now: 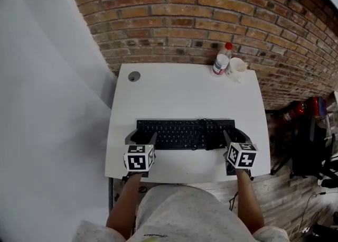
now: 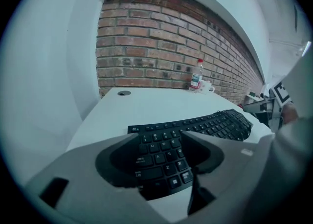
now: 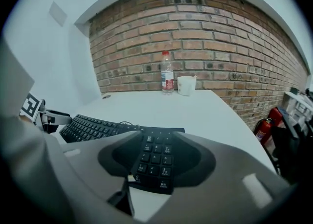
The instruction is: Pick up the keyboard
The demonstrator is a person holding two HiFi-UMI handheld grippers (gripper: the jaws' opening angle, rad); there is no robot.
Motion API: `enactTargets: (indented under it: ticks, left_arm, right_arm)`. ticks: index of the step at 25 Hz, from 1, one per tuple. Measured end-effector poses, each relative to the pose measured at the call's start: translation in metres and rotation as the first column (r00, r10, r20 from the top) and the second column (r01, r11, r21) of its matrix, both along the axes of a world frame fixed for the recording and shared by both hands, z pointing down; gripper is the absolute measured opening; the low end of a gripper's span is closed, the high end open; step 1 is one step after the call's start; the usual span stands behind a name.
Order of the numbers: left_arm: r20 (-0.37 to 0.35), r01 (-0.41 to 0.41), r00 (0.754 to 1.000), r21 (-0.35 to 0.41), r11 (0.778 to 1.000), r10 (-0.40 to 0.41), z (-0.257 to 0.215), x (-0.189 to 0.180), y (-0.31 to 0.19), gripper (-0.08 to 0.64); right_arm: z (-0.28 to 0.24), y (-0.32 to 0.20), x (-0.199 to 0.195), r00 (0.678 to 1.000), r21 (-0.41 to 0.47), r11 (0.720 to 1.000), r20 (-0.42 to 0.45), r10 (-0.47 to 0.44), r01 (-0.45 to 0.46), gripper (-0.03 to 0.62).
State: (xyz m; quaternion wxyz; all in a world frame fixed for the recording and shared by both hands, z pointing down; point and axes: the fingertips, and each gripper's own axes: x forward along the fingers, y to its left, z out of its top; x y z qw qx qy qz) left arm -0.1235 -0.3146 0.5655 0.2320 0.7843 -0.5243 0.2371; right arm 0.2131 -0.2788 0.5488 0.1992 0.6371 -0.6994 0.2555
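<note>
1. Head view: the keyboard (image 1: 182,132) lies flat on the table (image 1: 179,90), near the front edge. Its long axis runs left to right, across the person's line of sight.
2. The left gripper (image 1: 141,138) is at the keyboard's left end and the right gripper (image 1: 236,136) is at its right end. Each gripper is nearest to its own end, and neither is nearer to the middle.
3. Both grippers point away from the person, across the keyboard's short axis. The keyboard lies straight ahead of each pair of jaws and slightly below them.
4. Left gripper view: the jaws stand apart. The letter keys of the left end show in the gap between them. The jaws are spread side by side along the long axis and are not clamped on anything.
5. Right gripper view: the jaws stand apart. The number pad shows in the gap, with its near edge between the jaw tips. Nothing is clamped.
6. Whether any jaw tip touches the keys cannot be told from these views.
7. Judgement: the lift depends on the two ends being held evenly. The long axis must stay level between the grippers, so both should take hold and rise together.
8. A bottle (image 1: 222,59) and a cup (image 1: 236,68) stand at the far edge of the table, well apart from the keyboard.
</note>
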Motion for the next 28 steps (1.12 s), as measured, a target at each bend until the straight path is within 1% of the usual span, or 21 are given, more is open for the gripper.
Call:
enactTargets:
  ticks: [4,7,11,15,20,24,28]
  left_arm:
    - [-0.007,0.02,1.0,-0.001,1.0,-0.02,0.005,-0.012,-0.012,0.309]
    - [-0.006,0.019,1.0,-0.021,1.0,-0.019,0.014,-0.013,-0.014,0.371]
    - [-0.038,0.029,0.999,-0.05,0.998,-0.031,0.019,-0.011,-0.015,0.414]
    - [-0.04,0.032,0.999,-0.065,0.997,-0.035,0.025,-0.008,-0.014,0.434]
    - [-0.074,0.063,0.995,-0.089,0.994,-0.069,0.031,-0.006,-0.016,0.44]
    - [-0.093,0.082,0.991,-0.101,0.991,-0.092,0.033,-0.006,-0.018,0.445]
    - [-0.126,0.101,0.985,-0.121,0.988,-0.116,0.037,-0.004,-0.018,0.444]
  right_arm:
    - [0.009,-0.009,0.004,1.0,-0.021,0.999,-0.013,0.027,-0.028,0.239]
    - [0.018,-0.012,0.008,0.999,-0.034,0.999,-0.003,0.038,-0.038,0.262]
    - [0.027,-0.016,0.012,0.999,-0.053,0.998,0.004,0.04,-0.04,0.3]
    - [0.03,-0.019,0.015,0.999,-0.053,0.998,0.023,0.031,-0.029,0.334]
    - [0.039,-0.023,0.018,0.997,-0.071,0.997,0.069,0.031,-0.026,0.386]
    - [0.044,-0.027,0.02,0.996,-0.08,0.997,0.085,0.03,-0.023,0.393]
    - [0.05,-0.03,0.018,0.986,-0.092,0.996,0.164,0.026,-0.011,0.388]
